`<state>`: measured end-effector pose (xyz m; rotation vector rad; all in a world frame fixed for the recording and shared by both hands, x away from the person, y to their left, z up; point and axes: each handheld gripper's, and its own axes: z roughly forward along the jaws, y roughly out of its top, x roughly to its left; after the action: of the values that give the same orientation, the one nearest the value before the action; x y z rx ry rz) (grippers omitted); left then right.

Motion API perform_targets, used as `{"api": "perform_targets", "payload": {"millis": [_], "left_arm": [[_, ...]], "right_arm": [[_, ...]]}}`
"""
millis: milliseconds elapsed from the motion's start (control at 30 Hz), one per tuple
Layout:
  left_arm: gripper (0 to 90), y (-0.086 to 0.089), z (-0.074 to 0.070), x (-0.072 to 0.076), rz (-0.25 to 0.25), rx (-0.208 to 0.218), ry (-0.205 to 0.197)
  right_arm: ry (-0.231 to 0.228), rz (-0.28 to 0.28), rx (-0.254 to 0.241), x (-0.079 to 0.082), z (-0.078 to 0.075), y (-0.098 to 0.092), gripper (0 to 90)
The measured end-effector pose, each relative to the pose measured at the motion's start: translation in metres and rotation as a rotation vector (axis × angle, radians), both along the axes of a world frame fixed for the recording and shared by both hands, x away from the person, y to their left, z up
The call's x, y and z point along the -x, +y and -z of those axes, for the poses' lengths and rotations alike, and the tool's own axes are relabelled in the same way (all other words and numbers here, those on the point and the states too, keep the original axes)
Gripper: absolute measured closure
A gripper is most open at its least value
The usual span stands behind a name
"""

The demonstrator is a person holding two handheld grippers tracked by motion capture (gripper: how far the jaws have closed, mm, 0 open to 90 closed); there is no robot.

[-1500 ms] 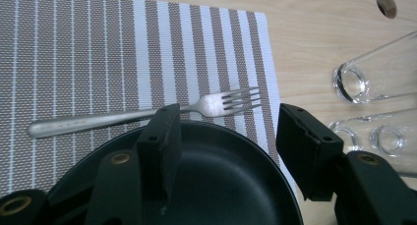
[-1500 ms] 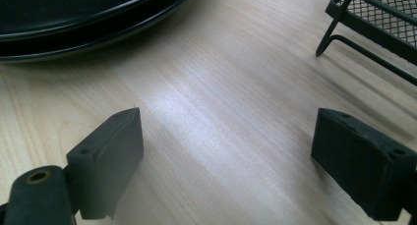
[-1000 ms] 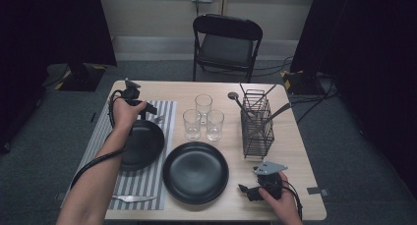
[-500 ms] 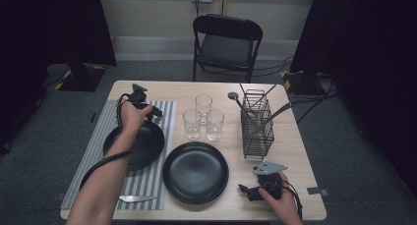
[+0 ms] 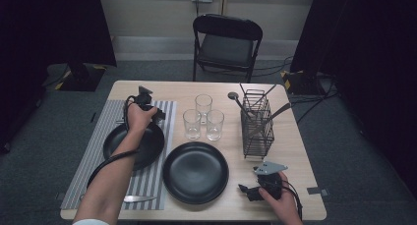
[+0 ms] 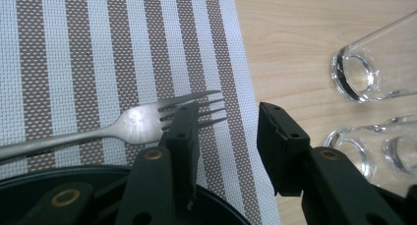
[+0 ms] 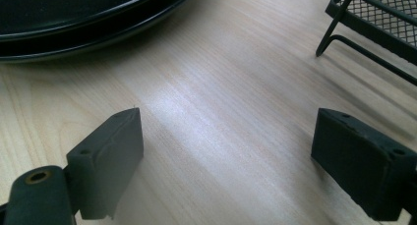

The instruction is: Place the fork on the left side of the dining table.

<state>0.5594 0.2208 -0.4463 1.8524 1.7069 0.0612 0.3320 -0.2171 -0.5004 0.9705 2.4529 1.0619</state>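
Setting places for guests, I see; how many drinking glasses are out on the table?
3: one glass at the back, one front left, one front right, clustered between the striped placemat and the wire rack.

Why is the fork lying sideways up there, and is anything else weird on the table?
The fork lies crosswise on the striped mat beyond the black plate, not beside it. The left tool is closing around its tines. Nothing looks spilled or broken; the glasses stand upright.

High view: above near table edge, looks fwd/down, whole table (image 5: 290, 151) mid-frame, chair behind. Left gripper view: close, looks down on striped placemat (image 6: 98, 53) w/ fork (image 6: 133, 124); shares the glasses (image 5: 202, 118) w/ high view. Right gripper view: low, close to tabletop; shares black plate (image 7: 88, 14) and wire rack (image 7: 378, 18) w/ high view.
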Motion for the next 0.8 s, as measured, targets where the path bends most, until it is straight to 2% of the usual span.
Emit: {"api": "perform_targets", "payload": {"millis": [33, 67, 133, 533, 633, 800], "left_arm": [[61.6, -0.0008, 0.0007, -0.0006, -0.005, 0.008, -0.006], [61.9, -0.0012, 0.0009, -0.0012, -0.007, -0.003, -0.01], [62.7, -0.0026, 0.0023, -0.0024, -0.006, 0.004, -0.005], [72.5, -0.0076, 0.0073, -0.0076, -0.028, -0.016, -0.01], [75.2, -0.0073, 0.0077, -0.0081, -0.031, -0.027, -0.008], [79.1, -0.005, 0.0084, -0.0081, -0.037, -0.018, 0.007]], "right_arm": [[0.0, 0.0, 0.0, 0.0, 0.0, 0.0, 11.4], [0.0, 0.0, 0.0, 0.0, 0.0, 0.0, 11.4], [0.0, 0.0, 0.0, 0.0, 0.0, 0.0, 11.4], [0.0, 0.0, 0.0, 0.0, 0.0, 0.0, 11.4], [0.0, -0.001, 0.0, 0.0, 0.0, 0.0, 11.4], [0.0, 0.0, 0.0, 0.0, 0.0, 0.0, 11.4]]}}
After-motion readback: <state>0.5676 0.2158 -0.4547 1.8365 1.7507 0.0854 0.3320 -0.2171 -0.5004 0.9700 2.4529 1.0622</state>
